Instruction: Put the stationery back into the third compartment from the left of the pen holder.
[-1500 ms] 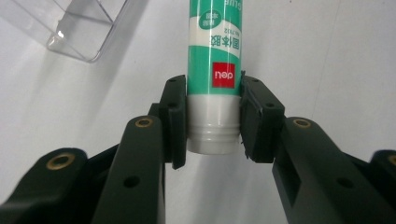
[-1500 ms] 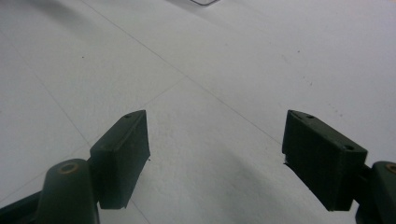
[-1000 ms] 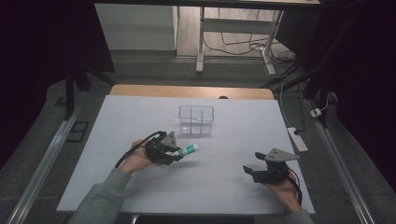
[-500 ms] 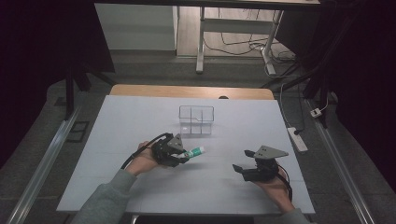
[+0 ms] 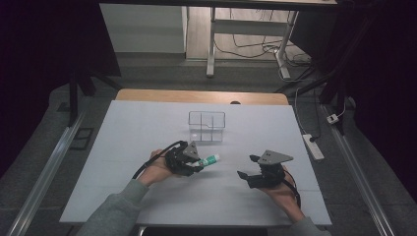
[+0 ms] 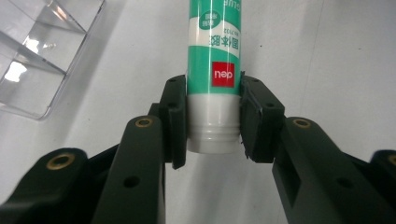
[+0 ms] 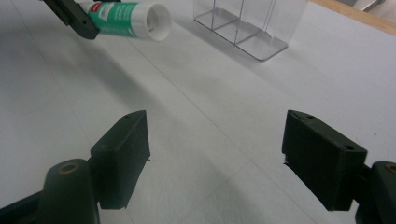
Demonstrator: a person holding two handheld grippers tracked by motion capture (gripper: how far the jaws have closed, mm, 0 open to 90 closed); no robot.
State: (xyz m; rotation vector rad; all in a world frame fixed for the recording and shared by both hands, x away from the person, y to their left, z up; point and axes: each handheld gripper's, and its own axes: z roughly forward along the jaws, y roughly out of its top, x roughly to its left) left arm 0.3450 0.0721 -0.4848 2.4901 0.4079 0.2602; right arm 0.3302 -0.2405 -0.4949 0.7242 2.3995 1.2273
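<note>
Just at seven o'clock of the clear box (image 5: pixel 207 126), the left gripper (image 5: pixel 196 164) grasps a glue stick (image 5: pixel 210 160) sideways, cap toward the empty, wide-open right gripper (image 5: pixel 247 167), likely for uncapping.

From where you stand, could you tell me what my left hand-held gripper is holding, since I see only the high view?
Observer: The left hand-held gripper is shut on a glue stick, green and white with a red label.
Operator: Which end is clamped, please?
Observer: The pads grip it near one white end, and the green body runs out beyond the jaws.
Operator: Thank you; and is the right hand-held gripper carrying anything?
Observer: No, the right hand-held gripper stands open with bare white table between its jaws.
Operator: Is anything in the clear box?
Observer: The clear divided box looks empty in the compartments that I can see.
</note>
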